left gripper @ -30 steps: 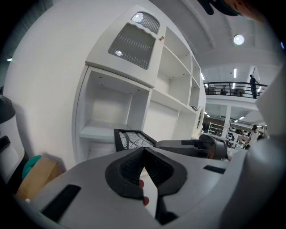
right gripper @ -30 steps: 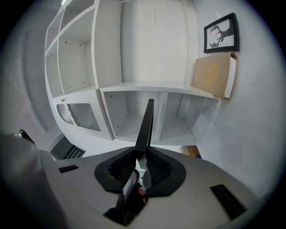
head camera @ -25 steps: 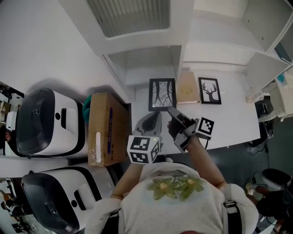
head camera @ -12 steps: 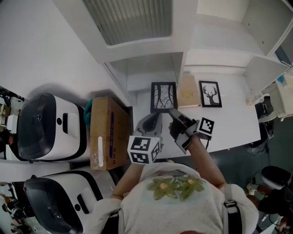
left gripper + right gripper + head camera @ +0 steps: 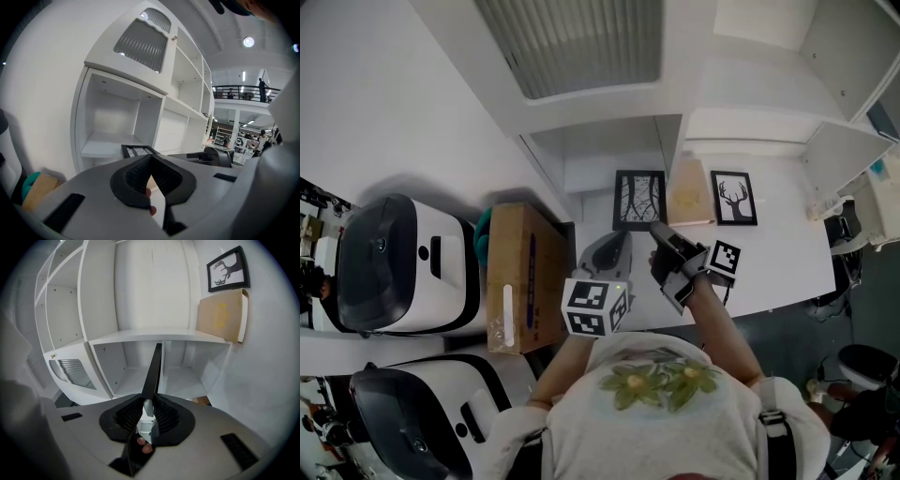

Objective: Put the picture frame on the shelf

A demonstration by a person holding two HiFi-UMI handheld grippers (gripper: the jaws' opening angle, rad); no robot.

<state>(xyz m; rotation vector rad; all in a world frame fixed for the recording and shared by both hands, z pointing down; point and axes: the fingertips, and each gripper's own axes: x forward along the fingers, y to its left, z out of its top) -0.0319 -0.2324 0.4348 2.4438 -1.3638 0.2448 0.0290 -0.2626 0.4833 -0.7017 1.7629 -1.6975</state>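
The picture frame, black-edged with a bare-branches print, is face up over the white table in front of the shelf's low cubby. My right gripper is shut on its near right corner. In the right gripper view the frame runs edge-on from between the jaws toward the cubbies. My left gripper hovers just left of the frame's near edge, tips touching, nothing between them. In the left gripper view the left gripper points at the frame and the open cubby.
A second frame with a deer print and a tan board lie on the table right of the held frame. A cardboard box with a teal thing behind it stands to the left. Two white machines stand beyond the box.
The right gripper has carried the frame a little nearer to the shelf's cubby. The left gripper has moved forward beside it.
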